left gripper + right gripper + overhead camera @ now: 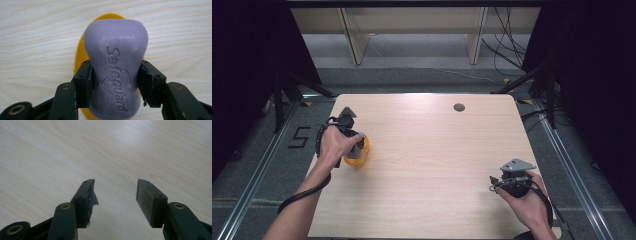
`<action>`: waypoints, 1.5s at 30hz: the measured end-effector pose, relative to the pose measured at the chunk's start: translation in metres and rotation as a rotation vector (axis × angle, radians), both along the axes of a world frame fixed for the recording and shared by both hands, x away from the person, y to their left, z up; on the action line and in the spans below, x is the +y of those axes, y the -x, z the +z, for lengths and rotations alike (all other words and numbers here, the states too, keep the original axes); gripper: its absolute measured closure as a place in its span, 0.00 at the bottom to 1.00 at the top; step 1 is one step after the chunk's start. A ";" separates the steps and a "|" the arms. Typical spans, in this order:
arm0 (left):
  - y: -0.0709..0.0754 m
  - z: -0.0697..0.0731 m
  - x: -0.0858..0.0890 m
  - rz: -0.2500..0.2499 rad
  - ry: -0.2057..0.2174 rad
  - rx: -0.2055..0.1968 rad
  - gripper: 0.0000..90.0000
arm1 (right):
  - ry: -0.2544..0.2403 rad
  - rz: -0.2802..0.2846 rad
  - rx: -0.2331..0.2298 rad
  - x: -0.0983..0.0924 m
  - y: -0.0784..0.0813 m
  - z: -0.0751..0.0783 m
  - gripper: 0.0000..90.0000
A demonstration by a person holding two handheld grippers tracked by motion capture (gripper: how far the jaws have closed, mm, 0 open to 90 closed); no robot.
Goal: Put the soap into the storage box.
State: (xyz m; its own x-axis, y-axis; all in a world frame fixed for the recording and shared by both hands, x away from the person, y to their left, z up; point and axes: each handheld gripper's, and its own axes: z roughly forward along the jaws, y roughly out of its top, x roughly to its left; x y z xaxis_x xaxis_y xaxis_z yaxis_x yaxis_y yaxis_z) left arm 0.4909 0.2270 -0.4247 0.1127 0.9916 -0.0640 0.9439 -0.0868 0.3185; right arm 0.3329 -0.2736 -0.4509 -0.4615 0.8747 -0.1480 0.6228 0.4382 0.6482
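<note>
A purple bar of soap (115, 72) with a stamped brand name sits between the pads of my left gripper (115, 81), which is shut on its narrow waist. Under it lies a yellow oval soap dish (81, 53) on the wooden table. From above, the left gripper (357, 150) is at the table's left side over the yellow dish (365, 146), the hand covering most of it. My right gripper (115, 195) stands open with bare wood between its pads; in the high view the right gripper (496, 184) rests near the table's front right.
The light wooden table (432, 150) has a round cable hole (459, 107) near its far edge. Dark curtains and metal floor rails flank it, and cables lie on the floor behind.
</note>
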 end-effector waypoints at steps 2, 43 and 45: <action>0.000 -0.002 0.001 -0.003 0.002 -0.001 0.55 | 0.001 0.000 0.000 0.000 0.000 0.000 0.54; -0.006 -0.019 0.002 -0.012 -0.031 0.057 0.54 | 0.000 0.002 0.003 0.000 0.000 0.000 0.54; -0.006 -0.019 0.002 -0.014 -0.030 0.065 0.54 | 0.000 0.002 0.003 0.000 0.000 0.000 0.54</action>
State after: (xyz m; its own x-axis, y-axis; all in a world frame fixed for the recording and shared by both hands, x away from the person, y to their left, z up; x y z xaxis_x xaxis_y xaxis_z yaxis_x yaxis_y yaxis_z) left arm 0.4966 0.2291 -0.4439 0.1235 0.9915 -0.0414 0.9611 -0.1091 0.2537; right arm 0.3332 -0.2734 -0.4512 -0.4632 0.8740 -0.1469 0.6238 0.4392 0.6465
